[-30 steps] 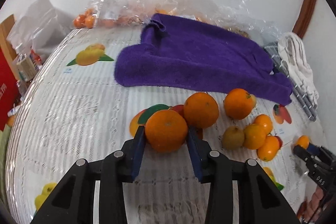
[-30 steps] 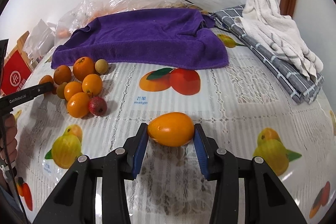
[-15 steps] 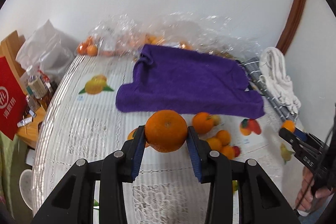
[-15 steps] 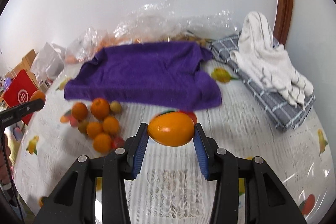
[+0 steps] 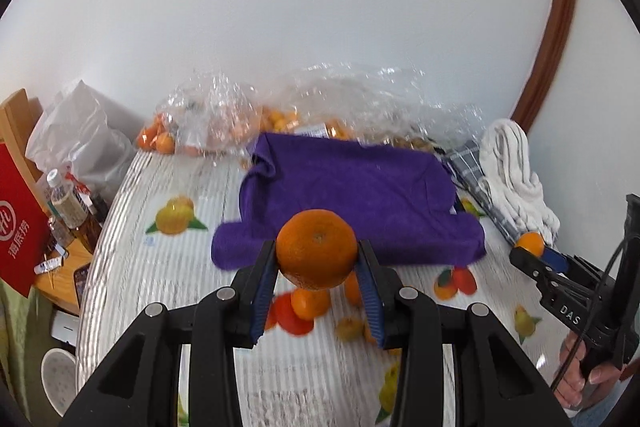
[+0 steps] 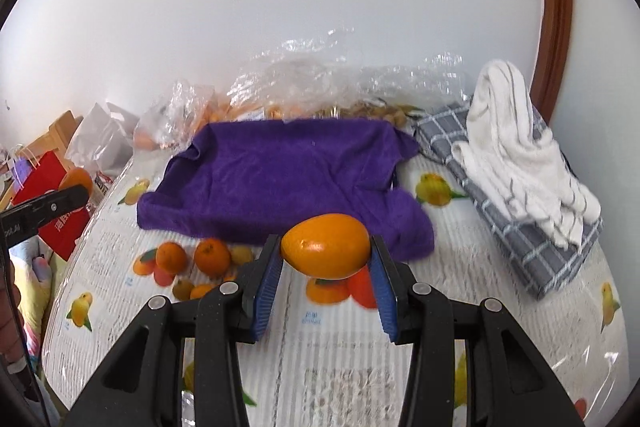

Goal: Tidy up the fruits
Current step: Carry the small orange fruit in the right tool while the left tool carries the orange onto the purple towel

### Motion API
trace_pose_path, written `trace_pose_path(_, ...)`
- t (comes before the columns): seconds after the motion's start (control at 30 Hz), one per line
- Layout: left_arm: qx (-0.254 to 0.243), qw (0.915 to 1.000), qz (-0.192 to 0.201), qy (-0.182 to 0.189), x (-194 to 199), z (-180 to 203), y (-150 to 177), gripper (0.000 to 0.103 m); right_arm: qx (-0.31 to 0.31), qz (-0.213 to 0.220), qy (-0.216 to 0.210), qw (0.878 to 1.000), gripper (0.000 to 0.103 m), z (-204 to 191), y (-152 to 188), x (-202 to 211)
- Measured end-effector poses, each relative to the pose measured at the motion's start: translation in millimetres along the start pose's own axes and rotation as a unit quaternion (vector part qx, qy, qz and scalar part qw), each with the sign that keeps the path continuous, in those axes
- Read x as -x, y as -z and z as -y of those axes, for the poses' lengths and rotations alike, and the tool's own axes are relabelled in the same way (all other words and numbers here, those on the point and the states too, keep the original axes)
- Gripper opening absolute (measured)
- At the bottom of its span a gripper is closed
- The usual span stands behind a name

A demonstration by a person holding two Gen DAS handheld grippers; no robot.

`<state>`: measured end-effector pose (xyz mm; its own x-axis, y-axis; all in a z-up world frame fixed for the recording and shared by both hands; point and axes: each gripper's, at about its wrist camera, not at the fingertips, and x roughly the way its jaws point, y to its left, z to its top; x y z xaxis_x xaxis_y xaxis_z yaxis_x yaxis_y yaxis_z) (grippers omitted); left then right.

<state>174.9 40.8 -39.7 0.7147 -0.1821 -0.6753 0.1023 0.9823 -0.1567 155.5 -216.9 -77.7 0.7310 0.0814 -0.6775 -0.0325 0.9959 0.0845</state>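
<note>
The right tongs [image 6: 325, 281] clamp an oval orange-yellow fruit [image 6: 325, 245] between their blue pads [image 6: 267, 285], holding it in the air above the tabletop [image 6: 460, 323], which wears a white cloth printed with fruit pictures. Beyond the fruit a purple towel [image 6: 280, 175] lies spread out. Near its front left edge sits a loose cluster of small oranges [image 6: 192, 261] on the cloth. To the right, a white striped towel [image 6: 516, 143] rests on a folded grey checked cloth [image 6: 520, 239]. Crumpled clear plastic bags [image 6: 304, 87] line the wall behind. At the far left, the left tongs [image 6: 70, 187] carry a round orange [image 6: 76, 179].
</note>
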Motion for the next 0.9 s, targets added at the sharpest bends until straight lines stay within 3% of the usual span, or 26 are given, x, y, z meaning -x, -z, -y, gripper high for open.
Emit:
trace_pose_path(0.23,0.0,0.9998,0.013,-0.015,-26.0,1.0,-41.8,0.037,-0.003,0.022,0.005,1.0,0.043,13.4,-49.8,-27.6)
trace_pose_path(0.57,0.008,0.9995,0.017,-0.024,-93.6,-2.1,-90.9,0.037,-0.011,0.023,0.009,1.0,0.043,24.0,-99.8,-95.1)
trace_pose_path(0.8,0.026,0.9994,0.004,-0.021,-143.1,-11.3,-96.1,0.037,-0.024,0.01,-0.003,1.0,0.043,21.5,-114.1,-139.6)
trace_pose_path(0.9,0.021,0.9989,-0.029,-0.031,-170.9,-13.1,-91.5,0.037,-0.012,-0.01,0.001,1.0,0.043,20.0,-107.3,-156.6)
